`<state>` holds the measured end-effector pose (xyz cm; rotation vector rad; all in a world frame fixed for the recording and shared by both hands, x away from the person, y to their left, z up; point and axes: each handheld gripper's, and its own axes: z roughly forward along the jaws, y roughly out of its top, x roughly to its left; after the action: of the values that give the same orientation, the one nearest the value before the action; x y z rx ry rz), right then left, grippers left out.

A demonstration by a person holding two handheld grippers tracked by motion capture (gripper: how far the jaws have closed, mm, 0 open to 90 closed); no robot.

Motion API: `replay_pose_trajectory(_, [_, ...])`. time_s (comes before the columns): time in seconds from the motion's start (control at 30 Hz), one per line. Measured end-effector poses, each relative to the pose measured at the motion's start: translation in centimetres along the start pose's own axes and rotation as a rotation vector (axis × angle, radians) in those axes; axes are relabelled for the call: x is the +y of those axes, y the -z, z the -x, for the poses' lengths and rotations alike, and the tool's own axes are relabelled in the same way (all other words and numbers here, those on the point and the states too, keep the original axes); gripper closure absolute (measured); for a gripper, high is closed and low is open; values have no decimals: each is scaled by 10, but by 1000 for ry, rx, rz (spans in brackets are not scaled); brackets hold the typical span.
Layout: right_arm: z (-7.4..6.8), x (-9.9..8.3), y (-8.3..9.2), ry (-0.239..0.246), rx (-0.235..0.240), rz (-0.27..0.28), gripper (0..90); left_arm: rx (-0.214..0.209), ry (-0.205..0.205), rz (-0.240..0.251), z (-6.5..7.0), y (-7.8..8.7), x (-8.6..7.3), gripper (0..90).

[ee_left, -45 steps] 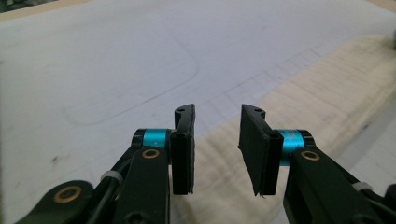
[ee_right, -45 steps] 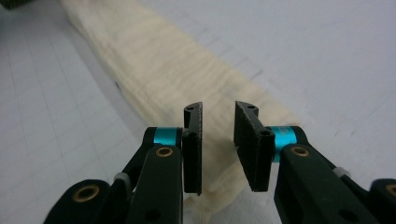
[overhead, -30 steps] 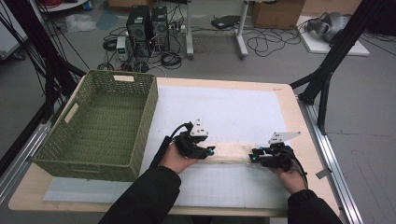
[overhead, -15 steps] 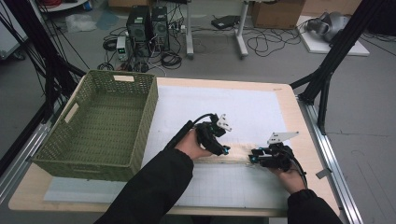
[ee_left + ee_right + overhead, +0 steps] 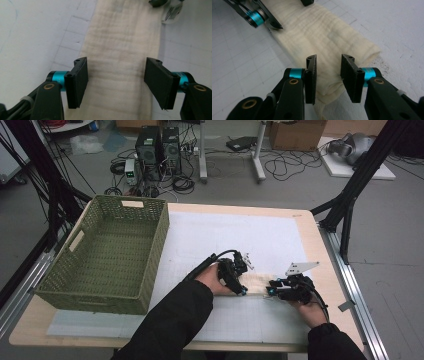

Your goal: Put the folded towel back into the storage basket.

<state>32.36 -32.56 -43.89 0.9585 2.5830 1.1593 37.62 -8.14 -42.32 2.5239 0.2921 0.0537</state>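
Observation:
A cream cloth (image 5: 257, 284), folded into a long strip, lies on the white gridded mat (image 5: 240, 235). My left gripper (image 5: 239, 279) hovers over the strip's left part. In the left gripper view its jaws (image 5: 117, 82) stand wide, one at each long edge of the cloth (image 5: 120, 50). They have just been opening and the pads do not press on it. My right gripper (image 5: 273, 289) sits at the strip's right end. In the right gripper view that gripper (image 5: 328, 77) is shut on the bunched end of the cloth (image 5: 324, 32), with the left gripper (image 5: 259, 17) farther along the strip.
A green woven basket (image 5: 155, 245) stands on the left part of the table, with nothing in it. The wooden table's right edge (image 5: 325, 270) runs close behind the right gripper. Metal rails border the table on both sides.
My left hand has slid right along the cloth strip towards the right gripper, and its jaws stand wider. The right hand and the cloth's right end have not moved.

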Motion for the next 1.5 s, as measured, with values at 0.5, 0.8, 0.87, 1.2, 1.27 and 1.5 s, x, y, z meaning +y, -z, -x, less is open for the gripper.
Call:
replay_pose_trajectory(0.5, [-1, 0, 0, 7, -4, -1, 648, -18, 7, 2, 3, -3, -3, 237])
replay_pose_trajectory(0.8, [-1, 0, -1, 9, -5, -2, 646, -44, 56, 60, -5, 14, -1, 297])
replay_pose_trajectory(0.87, [0, 0, -1, 5, 0, 0, 646, -37, 62, 72, -7, 19, 0, 288])
replay_pose_trajectory(1.2, [0, 0, -1, 9, -2, -1, 644, -21, 44, -26, -5, -2, 0, 248])
replay_pose_trajectory(1.27, [0, 0, -1, 6, -1, 0, 642, -18, 41, -26, -5, -2, 0, 256])
replay_pose_trajectory(1.5, [0, 0, -1, 14, -3, -1, 637, -6, 33, -26, -1, -3, -1, 233])
